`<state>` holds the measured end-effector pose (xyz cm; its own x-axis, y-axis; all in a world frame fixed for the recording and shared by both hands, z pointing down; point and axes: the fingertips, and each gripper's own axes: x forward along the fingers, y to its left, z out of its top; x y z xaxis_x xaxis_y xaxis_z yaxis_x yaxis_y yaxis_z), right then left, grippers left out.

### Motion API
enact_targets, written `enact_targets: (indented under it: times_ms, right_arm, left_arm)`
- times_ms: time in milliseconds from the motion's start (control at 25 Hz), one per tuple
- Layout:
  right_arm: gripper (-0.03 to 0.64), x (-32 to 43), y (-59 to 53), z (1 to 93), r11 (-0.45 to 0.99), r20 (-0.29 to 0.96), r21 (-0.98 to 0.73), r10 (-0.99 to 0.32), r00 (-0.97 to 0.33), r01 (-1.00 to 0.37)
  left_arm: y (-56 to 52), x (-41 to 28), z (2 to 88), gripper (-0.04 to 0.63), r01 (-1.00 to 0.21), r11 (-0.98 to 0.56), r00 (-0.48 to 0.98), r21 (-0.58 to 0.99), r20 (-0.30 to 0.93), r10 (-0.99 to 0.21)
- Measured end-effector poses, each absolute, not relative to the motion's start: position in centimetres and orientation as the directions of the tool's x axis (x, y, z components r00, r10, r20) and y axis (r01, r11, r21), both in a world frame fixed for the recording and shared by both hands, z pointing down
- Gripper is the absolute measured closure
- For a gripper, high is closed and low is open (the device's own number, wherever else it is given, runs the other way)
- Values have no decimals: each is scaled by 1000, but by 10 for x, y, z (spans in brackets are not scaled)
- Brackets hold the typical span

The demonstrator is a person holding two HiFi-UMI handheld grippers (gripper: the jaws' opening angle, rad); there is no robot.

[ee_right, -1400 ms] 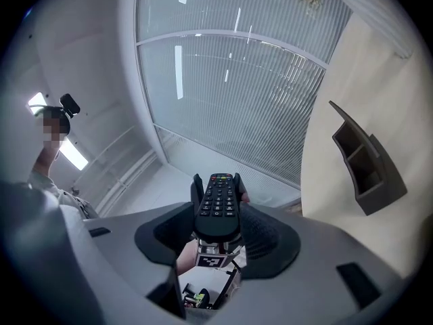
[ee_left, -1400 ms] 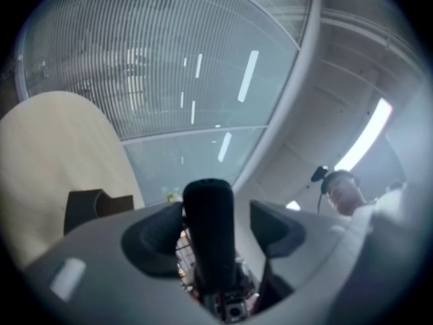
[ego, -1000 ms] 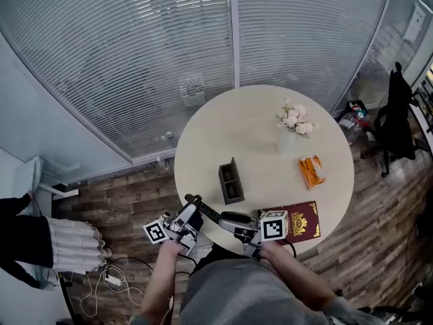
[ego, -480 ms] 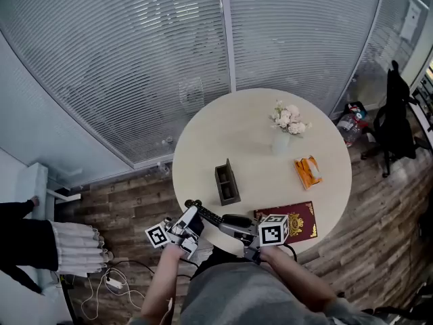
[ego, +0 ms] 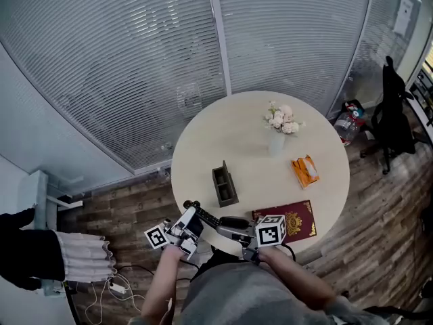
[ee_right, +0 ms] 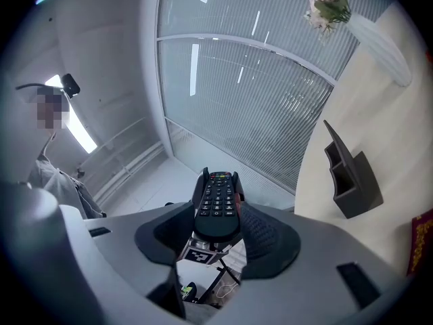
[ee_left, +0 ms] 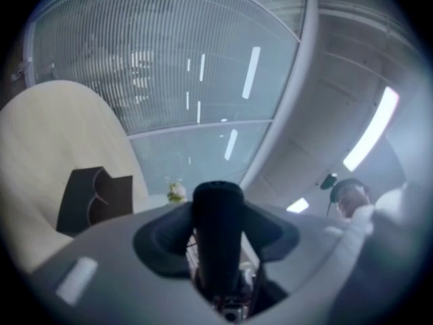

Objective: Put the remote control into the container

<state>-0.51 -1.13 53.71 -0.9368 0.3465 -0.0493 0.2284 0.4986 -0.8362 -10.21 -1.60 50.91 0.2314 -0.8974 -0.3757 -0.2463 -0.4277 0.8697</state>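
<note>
A black remote control [ego: 206, 217] hangs level over the round table's near edge, bridging my two grippers. My right gripper [ego: 235, 226] is shut on one end of it; in the right gripper view the remote [ee_right: 218, 205] lies buttons up between the pads. My left gripper [ego: 191, 212] is at the other end, and its jaws are closing with the remote [ee_left: 218, 229] between them and a slit of light still on one side. The container [ego: 224, 185], a dark open box with two compartments, stands upright on the table just beyond, and shows again as the container [ee_left: 91, 198] and the container [ee_right: 352, 175].
On the cream table [ego: 230, 141] stand a vase of pale flowers [ego: 279, 131], an orange packet [ego: 306, 170] and a dark red book [ego: 291, 221] near my right gripper. Glass walls with blinds curve behind. An office chair [ego: 396, 107] stands at the right, and cables lie on the wood floor at the lower left.
The head view has drifted a little, so the table sits slightly further left in frame. Both grippers and the remote stay at the table's near edge.
</note>
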Motion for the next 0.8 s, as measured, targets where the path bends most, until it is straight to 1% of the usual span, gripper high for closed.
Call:
enact_targets:
  times_ms: [160,440,640,720,760,800]
  right_arm:
    - [394,-3,-16,533,496,-72,-832,348,-935,249]
    - [394,-3,-19,536,441,-101,-857,362,-927,266]
    - [394,-9,-19,530,324,-178,-899,344,-922,294]
    - [394,-13,-18,531,280,-199,-912,336,-920,300]
    - [394,-14,-17,531,270,-203,-915,338,-919,301]
    - [394,-16,-15,533,268,-198,-916,343,-918,297]
  left_arm:
    - [-20,-99,503,383,-256,-434,264,864,-369,-891]
    - [-18,-99,505,376,-258,-437,282,862,-366,-887]
    - [-11,-106,501,379,-241,-470,253,849,-413,-875]
    - [-11,-109,501,380,-243,-467,241,850,-414,-878]
    - [-11,-111,502,396,-246,-463,237,852,-410,-881]
    - [-11,-113,503,397,-247,-458,234,854,-405,-884]
